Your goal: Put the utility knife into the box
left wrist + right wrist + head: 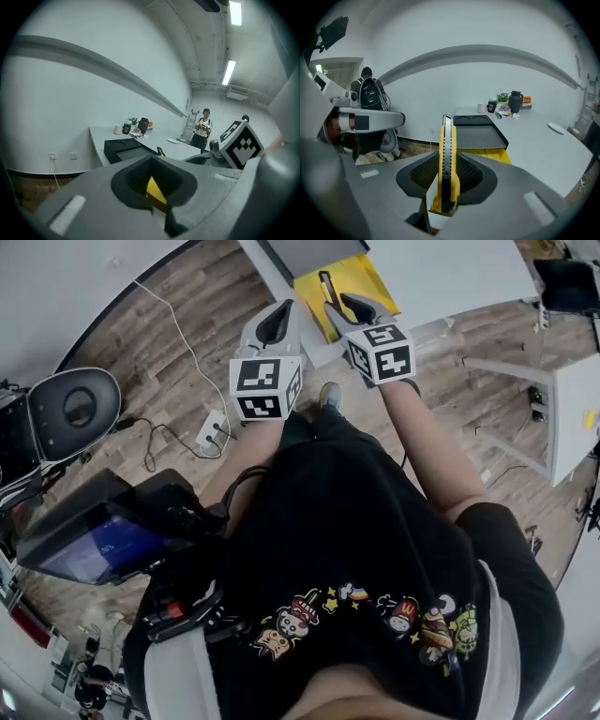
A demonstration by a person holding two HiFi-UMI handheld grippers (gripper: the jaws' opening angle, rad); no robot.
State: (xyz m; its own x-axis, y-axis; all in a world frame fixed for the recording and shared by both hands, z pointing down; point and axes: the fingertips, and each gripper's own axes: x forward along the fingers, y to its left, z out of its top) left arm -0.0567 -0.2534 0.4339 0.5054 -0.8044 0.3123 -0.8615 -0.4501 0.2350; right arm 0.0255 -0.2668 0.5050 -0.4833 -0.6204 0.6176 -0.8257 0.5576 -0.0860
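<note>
A yellow and black utility knife (pixel 446 159) stands on edge between the jaws of my right gripper (pixel 446 192), which is shut on it. In the head view the knife (pixel 326 285) pokes forward over a flat yellow box part (pixel 361 277) at the white table's near edge. A black tray-like box (pixel 480 132) lies just beyond it, partly on the yellow part. My left gripper (pixel 281 310) hangs beside the right one, off the table's edge, jaws together with nothing held. Through its jaw hollow I see a bit of yellow (pixel 154 190).
Cups, a dark kettle (pixel 515 101) and a white plate (pixel 557 126) sit far down the white table (pixel 543 145). Below are a wood floor, a power strip with a cable (pixel 214 427) and a round black seat (pixel 77 409). People stand in the background.
</note>
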